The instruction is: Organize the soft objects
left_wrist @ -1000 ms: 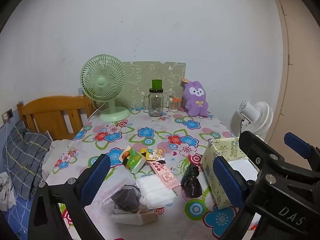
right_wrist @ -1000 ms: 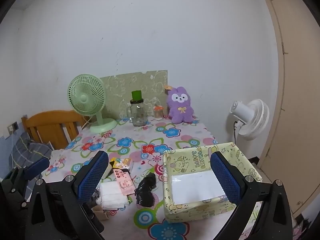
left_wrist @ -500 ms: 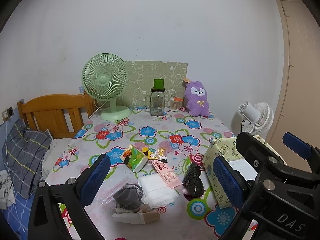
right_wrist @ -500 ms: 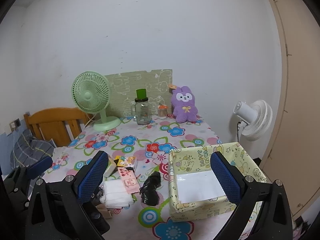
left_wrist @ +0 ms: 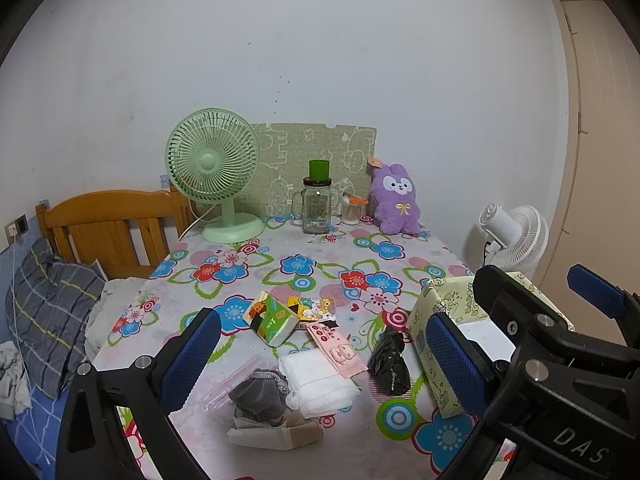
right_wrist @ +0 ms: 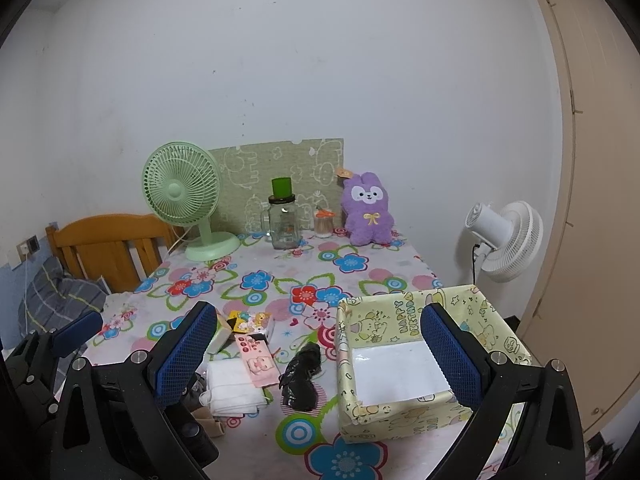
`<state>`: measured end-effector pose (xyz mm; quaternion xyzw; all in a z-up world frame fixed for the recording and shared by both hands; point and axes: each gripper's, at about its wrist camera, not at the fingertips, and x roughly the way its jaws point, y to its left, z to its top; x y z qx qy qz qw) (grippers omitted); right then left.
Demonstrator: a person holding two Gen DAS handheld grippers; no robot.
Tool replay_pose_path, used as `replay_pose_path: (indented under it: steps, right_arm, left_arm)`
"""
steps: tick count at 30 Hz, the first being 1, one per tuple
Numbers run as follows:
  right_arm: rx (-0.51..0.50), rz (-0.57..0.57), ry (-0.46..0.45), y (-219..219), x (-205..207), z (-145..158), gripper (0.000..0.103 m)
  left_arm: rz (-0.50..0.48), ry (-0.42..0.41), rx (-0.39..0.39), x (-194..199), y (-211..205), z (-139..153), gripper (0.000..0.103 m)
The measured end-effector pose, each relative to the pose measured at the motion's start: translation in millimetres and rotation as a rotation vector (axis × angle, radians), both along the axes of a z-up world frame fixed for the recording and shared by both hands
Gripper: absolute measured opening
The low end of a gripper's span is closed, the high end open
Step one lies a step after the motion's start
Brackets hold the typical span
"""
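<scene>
Floral tablecloth (left_wrist: 304, 268), soft items piled at the near edge: grey pouch (left_wrist: 260, 394), folded white cloth (left_wrist: 320, 380), crumpled black bag (right_wrist: 300, 380). Left gripper (left_wrist: 320, 360) and right gripper (right_wrist: 320, 354) both spread wide, empty. Drop low, pinch mid-fold so limp fabric bunches, lift into the paper-lined box (right_wrist: 400, 412).

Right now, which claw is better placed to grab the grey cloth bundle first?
Left. The left claw is open with the grey cloth bundle between its fingers in view; the right claw is framed over the yellow box.
</scene>
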<state>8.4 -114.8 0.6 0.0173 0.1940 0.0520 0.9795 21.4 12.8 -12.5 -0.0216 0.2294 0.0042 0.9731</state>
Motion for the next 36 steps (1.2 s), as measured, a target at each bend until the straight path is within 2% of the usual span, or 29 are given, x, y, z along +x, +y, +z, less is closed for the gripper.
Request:
replay_pose_path:
  steps: [36]
  right_arm:
    - [0.025, 0.018, 0.012, 0.6, 2.7, -1.3, 0.103]
  left_arm:
    - [0.002, -0.005, 0.005, -0.6, 1.7, 2.3, 0.103]
